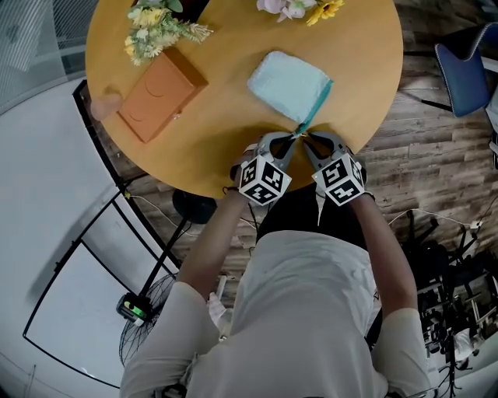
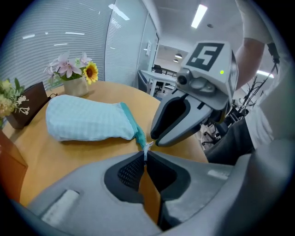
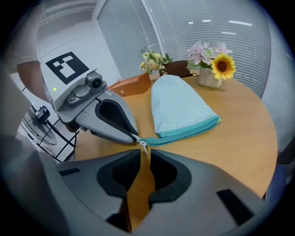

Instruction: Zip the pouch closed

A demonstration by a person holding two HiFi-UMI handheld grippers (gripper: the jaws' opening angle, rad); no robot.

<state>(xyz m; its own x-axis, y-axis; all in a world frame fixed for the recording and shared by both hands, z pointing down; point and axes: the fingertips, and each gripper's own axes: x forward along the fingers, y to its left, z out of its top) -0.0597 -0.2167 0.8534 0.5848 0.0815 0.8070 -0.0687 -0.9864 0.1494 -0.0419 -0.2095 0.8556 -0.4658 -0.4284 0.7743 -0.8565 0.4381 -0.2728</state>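
A light blue pouch (image 1: 288,82) (image 2: 87,120) (image 3: 177,108) lies on the round wooden table (image 1: 366,47). Its teal zipper (image 1: 315,109) (image 3: 184,132) runs along one edge toward me. Both grippers meet at the zipper's near end, by the table's front edge. My left gripper (image 1: 294,137) (image 2: 145,156) (image 3: 133,137) is shut on the zipper's end tab. My right gripper (image 1: 306,137) (image 3: 142,154) (image 2: 154,138) has a narrow gap between its tips, and the small white zipper pull (image 3: 144,146) sits at the mouth of that gap. I cannot tell whether the teeth are joined.
An orange box (image 1: 159,93) lies at the table's left, with a flower bunch (image 1: 156,23) behind it. A vase of flowers (image 1: 299,8) (image 3: 212,69) stands at the far edge. A blue chair (image 1: 467,66) is off to the right and a floor fan (image 1: 136,307) below left.
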